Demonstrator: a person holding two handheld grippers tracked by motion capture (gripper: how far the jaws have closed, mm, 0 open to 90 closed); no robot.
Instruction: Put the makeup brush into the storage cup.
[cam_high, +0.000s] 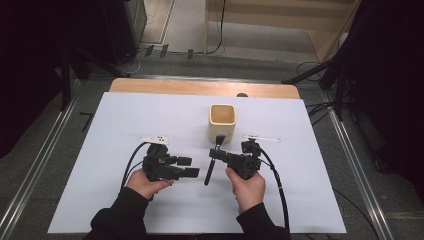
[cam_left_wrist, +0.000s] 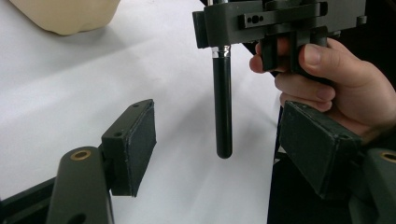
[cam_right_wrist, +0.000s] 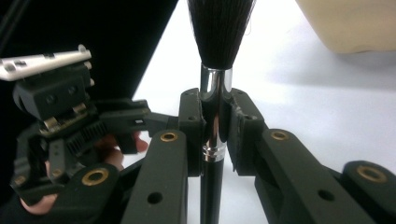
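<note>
- A white table (cam_high: 125, 200) was seen beneath both grippers, its wooden far edge left uncovered beyond them.
- A cream square-mouthed cup (cam_high: 222, 121) was stood upright on the table, just beyond the right gripper and farther from the left one; in the right gripper view its wall (cam_right_wrist: 345, 23) was seen past the jaws, to their right.
- The right gripper (cam_high: 218, 154) was held in the person's right hand (cam_high: 247, 187), its jaws aimed toward the person's left and closed hard on the makeup brush.
- The left gripper (cam_high: 191, 167) was held in the left hand (cam_high: 145, 182), just to the left of the brush, its jaws pointed toward the right gripper; its pads (cam_left_wrist: 140, 140) were seen spread wide apart with nothing pressed between them.
- The makeup brush (cam_high: 212, 160) was clamped by its shiny metal collar (cam_right_wrist: 215, 107), crosswise to the right gripper's jaws.
- Its long axis was run roughly from the person toward the cup: the dark bristles (cam_right_wrist: 219, 28) were pointed away, toward the base of the cup, and the black handle (cam_left_wrist: 222, 107) was pointed back toward the person.
- In the left gripper view the handle's rounded end was seen hanging free ahead of the open jaws, between their two pads yet touched by neither.
</note>
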